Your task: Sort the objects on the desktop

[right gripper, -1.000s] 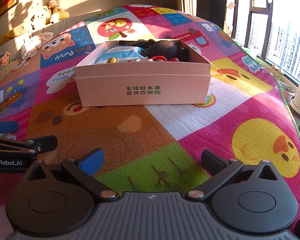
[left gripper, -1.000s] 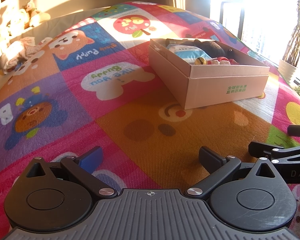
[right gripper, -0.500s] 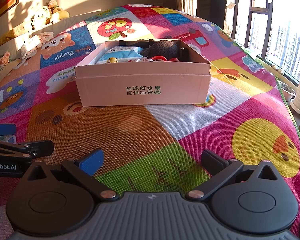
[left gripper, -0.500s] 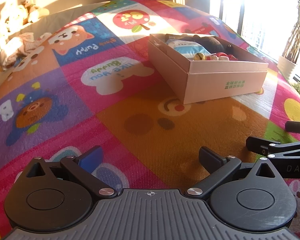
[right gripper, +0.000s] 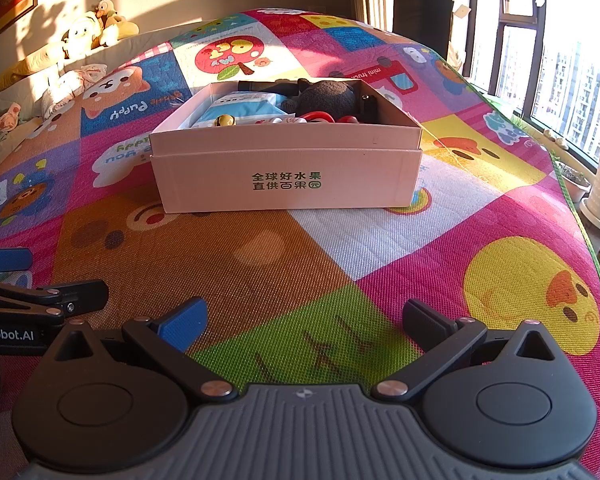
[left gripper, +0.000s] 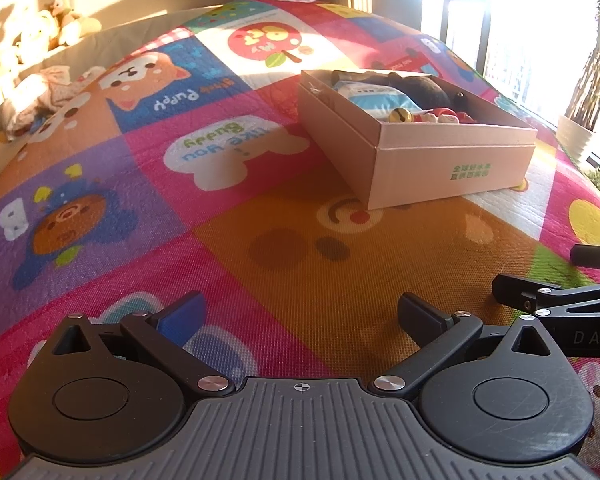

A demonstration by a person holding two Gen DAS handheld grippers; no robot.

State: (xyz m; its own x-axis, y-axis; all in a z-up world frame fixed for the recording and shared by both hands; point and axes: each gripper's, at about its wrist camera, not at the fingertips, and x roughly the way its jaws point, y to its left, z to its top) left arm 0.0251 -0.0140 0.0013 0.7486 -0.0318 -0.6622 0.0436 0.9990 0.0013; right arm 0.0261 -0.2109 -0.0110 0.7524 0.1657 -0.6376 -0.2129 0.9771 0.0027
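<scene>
The pale pink cardboard box (right gripper: 286,172) with green printed characters sits at centre frame in the right wrist view and upper right in the left wrist view, resting on the colourful cartoon-patterned play mat (right gripper: 260,264). Inside lie a light blue packet (right gripper: 236,110), a dark plush toy (right gripper: 328,98), a small gold bell (right gripper: 225,121) and red pieces. The left gripper (left gripper: 300,314) and right gripper (right gripper: 304,320) hover low over the mat at bottom frame, jaws spread wide, holding nothing, well apart from the box.
</scene>
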